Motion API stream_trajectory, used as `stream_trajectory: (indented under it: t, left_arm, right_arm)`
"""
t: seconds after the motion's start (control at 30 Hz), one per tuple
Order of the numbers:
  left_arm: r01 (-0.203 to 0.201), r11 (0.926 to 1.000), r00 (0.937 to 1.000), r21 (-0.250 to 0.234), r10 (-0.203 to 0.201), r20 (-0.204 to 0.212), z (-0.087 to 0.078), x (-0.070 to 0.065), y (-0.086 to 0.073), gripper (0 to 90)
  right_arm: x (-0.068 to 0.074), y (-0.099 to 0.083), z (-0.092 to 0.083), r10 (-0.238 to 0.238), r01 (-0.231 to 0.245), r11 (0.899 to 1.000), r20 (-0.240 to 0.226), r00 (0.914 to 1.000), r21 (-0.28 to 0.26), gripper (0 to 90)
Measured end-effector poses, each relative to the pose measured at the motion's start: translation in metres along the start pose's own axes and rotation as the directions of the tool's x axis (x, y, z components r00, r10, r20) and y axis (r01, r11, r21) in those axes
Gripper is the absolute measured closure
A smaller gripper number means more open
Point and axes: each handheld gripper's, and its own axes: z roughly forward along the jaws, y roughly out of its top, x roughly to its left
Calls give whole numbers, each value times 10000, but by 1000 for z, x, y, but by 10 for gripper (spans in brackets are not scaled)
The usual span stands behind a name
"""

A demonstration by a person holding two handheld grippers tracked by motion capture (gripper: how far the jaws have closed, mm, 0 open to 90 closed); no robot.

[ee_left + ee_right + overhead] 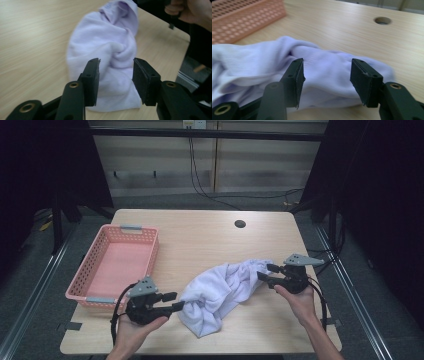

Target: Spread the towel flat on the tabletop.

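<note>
The white towel (225, 290) lies bunched and twisted on the table (200, 240), stretched between the two claws. Its long axis runs from the near left up to the far right. The left claw (175, 301) sits at its lower left end, the right claw (267, 272) at its upper right end. Both claws stand open with cloth just ahead of the pads, gripping nothing. The right gripper view shows the pink basket (242, 17) wall beyond the towel; the high view shows it left of the towel.

Light wooden table (210, 240), round cable hole (240, 224) near far edge. Pink perforated basket (116, 266) at left, flat on top. White towel (225, 287), crumpled and twisted, lying right of basket, stretching from near front edge toward right side.
</note>
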Motion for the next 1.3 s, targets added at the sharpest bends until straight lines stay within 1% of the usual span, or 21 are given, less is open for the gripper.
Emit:
stream_trajectory:
  t: [0.03, 0.07, 0.17, 0.3, 0.33, 0.37, 0.43, 0.47, 0.53, 0.57, 0.63, 0.73, 0.77, 0.83, 0.93, 1.03, 1.07, 1.1, 1.13, 1.2, 1.3]
  left_arm:
    - [-426, 9991, 9991, -10, 427, 25, 7, -4, 1, 605]
    - [-426, 9991, 9991, -10, 427, 25, 7, -4, 1, 632]
    - [-519, 9986, 9938, -52, 522, 983, 43, -8, 17, 632]
    - [-653, 9978, 9893, 65, 639, 1311, 84, -11, 27, 544]
    - [-653, 9978, 9893, 65, 639, 1311, 84, -11, 27, 502]
    - [-868, 9945, 9852, 585, 769, 1532, 105, -11, 25, 448]
    - [-1035, 9892, 9862, 1042, 884, 1399, 121, -14, 20, 386]
    - [-1196, 9841, 9896, 1313, 1074, 961, 127, -15, 18, 398]
    - [-1316, 9798, 9913, 1507, 1287, 290, 131, -13, 15, 568]
    - [-1261, 9812, 9920, 1463, 1261, 93, 129, -10, 15, 714]
    - [-800, 9923, 9967, 947, 810, -68, 117, 1, 20, 837]
    - [-526, 9975, 9976, 479, 546, -434, 100, 8, 26, 855]
    - [-14, 9993, 9992, -374, -1, -394, 74, 19, 33, 856]
    - [235, 9933, 9978, -1129, -304, -597, 48, 29, 38, 857]
    - [397, 9822, 9951, -1834, -554, -813, 15, 37, 40, 857]
    - [354, 9780, 9916, -2057, -600, -1144, -5, 41, 38, 857]
    - [354, 9780, 9916, -2057, -600, -1144, -5, 41, 38, 857]
    - [598, 9739, 9879, -2190, -892, -1272, -13, 42, 34, 856]
    - [598, 9739, 9879, -2190, -892, -1272, -13, 42, 34, 856]
    - [751, 9752, 9846, -2081, -1056, -1393, -17, 43, 27, 855]
    - [891, 9867, 9867, -1360, -1061, -1231, -7, 44, 7, 839]
  right_arm:
    - [6, 1, -1, -78, 76, 9999, -270, 9996, -80, 459]
    - [6, 1, -1, -78, 76, 9999, -270, 9996, -80, 459]
    - [27, 1, 5, -444, 451, 9990, -1214, 9916, 28, 498]
    - [39, -11, 30, -675, 824, 9932, -1691, 9833, 825, 512]
    - [39, -11, 30, -675, 824, 9932, -1691, 9833, 825, 512]
    - [43, -18, 46, -866, 1101, 9849, -1709, 9815, 1333, 493]
    - [45, -23, 56, -960, 1245, 9780, -1686, 9810, 1676, 449]
    - [46, -26, 60, -1029, 1322, 9742, -1610, 9816, 1832, 424]
    - [45, -30, 68, -1173, 1505, 9671, -1652, 9793, 2053, 397]
    - [45, -33, 72, -1170, 1512, 9636, -1606, 9801, 2205, 382]
    - [47, -36, 79, -1352, 1691, 9546, -1492, 9795, 2451, 388]
    - [48, -34, 79, -1648, 1810, 9495, -833, 9828, 2563, 667]
    - [44, -32, 76, -1544, 1679, 9535, -730, 9853, 2504, 762]
    - [33, -27, 68, -1170, 1259, 9693, -539, 9917, 2111, 862]
    - [9, -15, 50, -639, 593, 9886, 288, 9975, 1385, 880]
    - [-19, -4, 34, -85, -1, 9970, 1098, 9939, 777, 884]
    - [-19, -4, 34, -85, -1, 9970, 1098, 9939, 777, 884]
    - [-35, 4, 25, 52, -134, 9988, 1714, 9852, 468, 884]
    - [-35, 4, 25, 52, -134, 9988, 1714, 9852, 468, 884]
    - [-56, 9, 19, 369, -472, 9982, 2391, 9703, 377, 875]
    - [-55, 6, 20, 508, -606, 9967, 1707, 9840, 531, 676]
